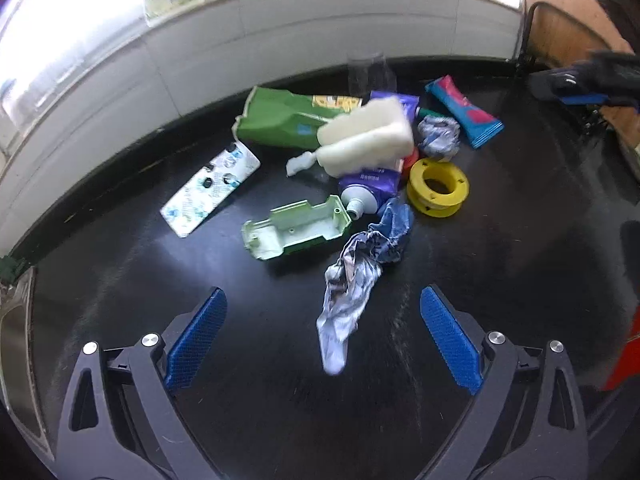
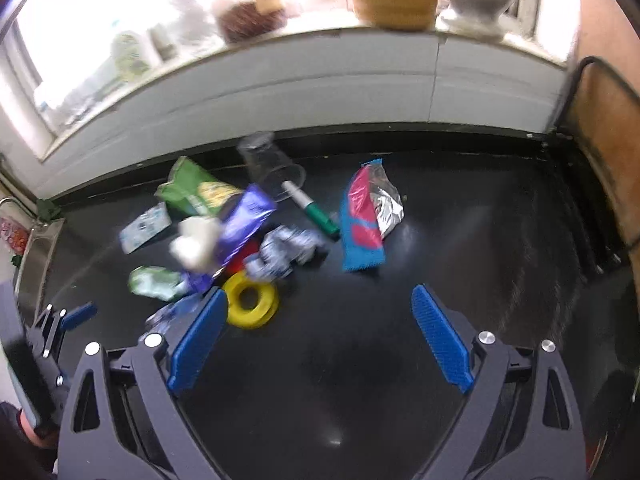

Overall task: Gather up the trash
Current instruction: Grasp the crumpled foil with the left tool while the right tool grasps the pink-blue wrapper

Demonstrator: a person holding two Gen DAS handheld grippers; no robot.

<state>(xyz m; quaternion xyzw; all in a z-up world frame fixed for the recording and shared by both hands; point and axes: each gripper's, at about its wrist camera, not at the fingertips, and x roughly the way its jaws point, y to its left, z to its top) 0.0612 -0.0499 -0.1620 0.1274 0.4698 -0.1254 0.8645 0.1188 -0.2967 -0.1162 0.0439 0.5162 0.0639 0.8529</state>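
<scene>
A pile of trash lies on a black counter (image 1: 520,240). In the left wrist view a crumpled blue-white wrapper (image 1: 352,280) reaches toward my open left gripper (image 1: 322,336), its lower end between the blue pads. Behind it lie a pale green plastic shell (image 1: 296,228), a blister pack (image 1: 210,188), a green bag (image 1: 280,116), white foam (image 1: 368,136), a purple tube (image 1: 368,188), a yellow spool (image 1: 438,186) and a blue-pink wrapper (image 1: 464,110). My right gripper (image 2: 318,338) is open over bare counter, with the yellow spool (image 2: 252,300) by its left pad and the blue-pink wrapper (image 2: 364,220) ahead.
A white tiled ledge (image 2: 300,80) with jars runs along the back wall. A clear plastic cup (image 2: 272,164) and a green marker (image 2: 316,212) lie behind the pile. A steel sink (image 1: 18,344) sits at the left edge. The other gripper (image 2: 60,328) shows at lower left in the right wrist view.
</scene>
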